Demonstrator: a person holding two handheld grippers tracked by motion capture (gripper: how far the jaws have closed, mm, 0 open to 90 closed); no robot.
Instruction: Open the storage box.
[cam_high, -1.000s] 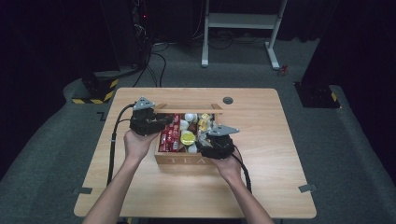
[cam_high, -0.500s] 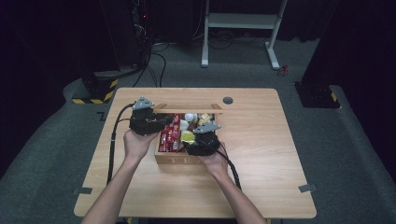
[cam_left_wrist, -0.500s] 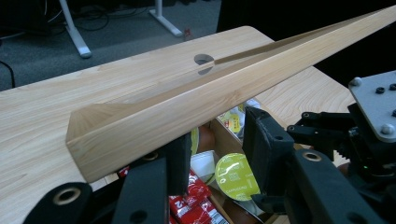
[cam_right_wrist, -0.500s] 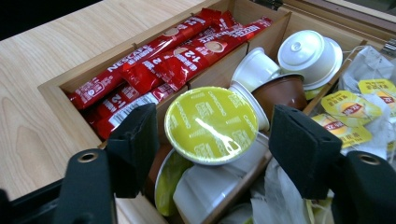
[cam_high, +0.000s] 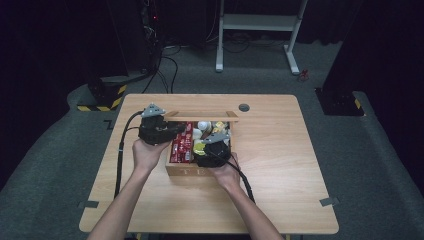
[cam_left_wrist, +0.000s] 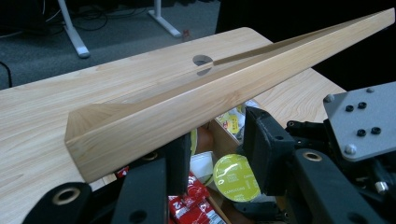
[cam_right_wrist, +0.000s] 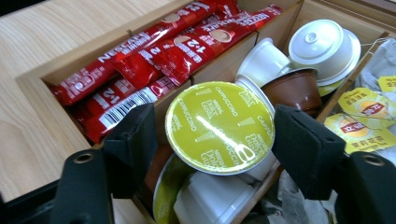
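Picking step, wooden box (cam_high: 186, 169) on counter (cam_high: 280, 165). Right tool (cam_right_wrist: 212, 140) spread wide astride one green-lidded capsule (cam_right_wrist: 219, 125), untouched; next, closing squarely on its rim. Left tool (cam_left_wrist: 212, 154) open, lid (cam_left_wrist: 187, 112) edge above its near jaw, grip uncertain. Visible: roughly four capsules, several red sachets (cam_right_wrist: 154, 56), two tea bags (cam_right_wrist: 359, 112).

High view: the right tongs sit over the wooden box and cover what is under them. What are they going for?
Observer: A coffee pod with a yellow-green foil top. The right tongs stand open, one jaw on each side of it.
Operator: And the wooden bar by the left hand?
Observer: That is the raised lid, seen edge on. The left tongs sit at its near corner; I can't tell if they grip it.
Operator: The red patch?
Observer: Red sachets, packed in the next compartment.
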